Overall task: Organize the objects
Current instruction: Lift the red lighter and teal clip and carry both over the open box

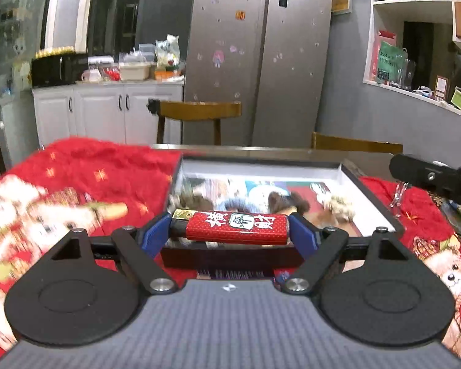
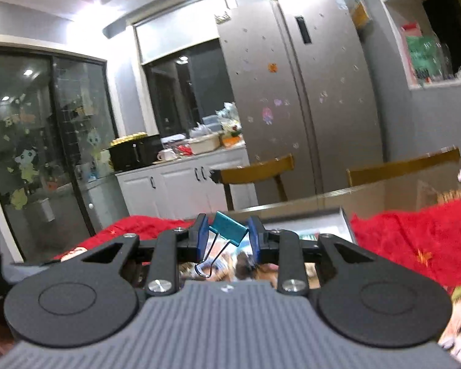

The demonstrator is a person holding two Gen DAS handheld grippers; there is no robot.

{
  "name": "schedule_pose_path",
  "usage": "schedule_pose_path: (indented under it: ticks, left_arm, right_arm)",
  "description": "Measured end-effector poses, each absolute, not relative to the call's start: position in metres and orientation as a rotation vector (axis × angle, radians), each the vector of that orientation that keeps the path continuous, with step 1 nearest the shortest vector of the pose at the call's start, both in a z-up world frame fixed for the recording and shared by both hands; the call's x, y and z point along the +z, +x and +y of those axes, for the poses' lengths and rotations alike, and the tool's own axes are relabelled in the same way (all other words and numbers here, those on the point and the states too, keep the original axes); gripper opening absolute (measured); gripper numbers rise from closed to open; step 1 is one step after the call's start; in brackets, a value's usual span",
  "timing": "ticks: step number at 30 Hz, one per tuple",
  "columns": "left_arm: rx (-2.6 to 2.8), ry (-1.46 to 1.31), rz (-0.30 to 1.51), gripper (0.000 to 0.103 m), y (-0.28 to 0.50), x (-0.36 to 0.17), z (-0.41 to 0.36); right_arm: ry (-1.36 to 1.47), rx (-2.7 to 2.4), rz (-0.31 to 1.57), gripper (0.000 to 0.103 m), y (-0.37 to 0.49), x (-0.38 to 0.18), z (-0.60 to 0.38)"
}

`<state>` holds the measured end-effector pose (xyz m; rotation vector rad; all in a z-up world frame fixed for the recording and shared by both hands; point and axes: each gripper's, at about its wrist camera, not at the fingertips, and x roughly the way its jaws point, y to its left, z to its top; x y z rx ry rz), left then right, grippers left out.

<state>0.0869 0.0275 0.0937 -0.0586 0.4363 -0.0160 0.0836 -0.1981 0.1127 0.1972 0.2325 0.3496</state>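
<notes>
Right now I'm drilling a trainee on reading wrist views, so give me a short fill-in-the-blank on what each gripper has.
1. The left gripper is shut on a red ____.
2. The right gripper is shut on a teal ____ clip.
3. Below both lies an open box on a ____ blanket.
4. The lighter lies ____ between the pads.

Missing: lighter; binder; red; crosswise

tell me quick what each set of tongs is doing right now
Left tongs: shut on the red lighter, gripped end to end.
Right tongs: shut on the teal binder clip.
</notes>
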Motion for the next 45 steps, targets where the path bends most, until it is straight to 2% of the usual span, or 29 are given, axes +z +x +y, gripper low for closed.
schedule_pose_path:
  ticks: [4,10,19,25,45]
  left_arm:
    - [-0.012,-0.045,0.431,0.085,0.096,0.124,0.028]
    - [-0.133,-0.167,0.478,0.085,0.124,0.158,0.046]
    - [-0.194,-0.271,0.482,0.085,0.188,0.175,0.070]
    - [-0.186,-0.300,0.496,0.085,0.227,0.167,0.088]
    - [-0.150,-0.274,0.686,0.085,0.300,0.072,0.076]
  right_arm:
    - [0.253,0.380,0.246,0.032,0.090,0.137,-0.198]
    - [0.376,0.402,0.289,0.032,0.126,0.162,-0.206]
    - [0.526,0.374,0.398,0.032,0.208,0.154,-0.208]
    - [0.537,0.363,0.454,0.032,0.251,0.136,-0.190]
    - [0.469,0.238,0.633,0.032,0.310,0.058,-0.164]
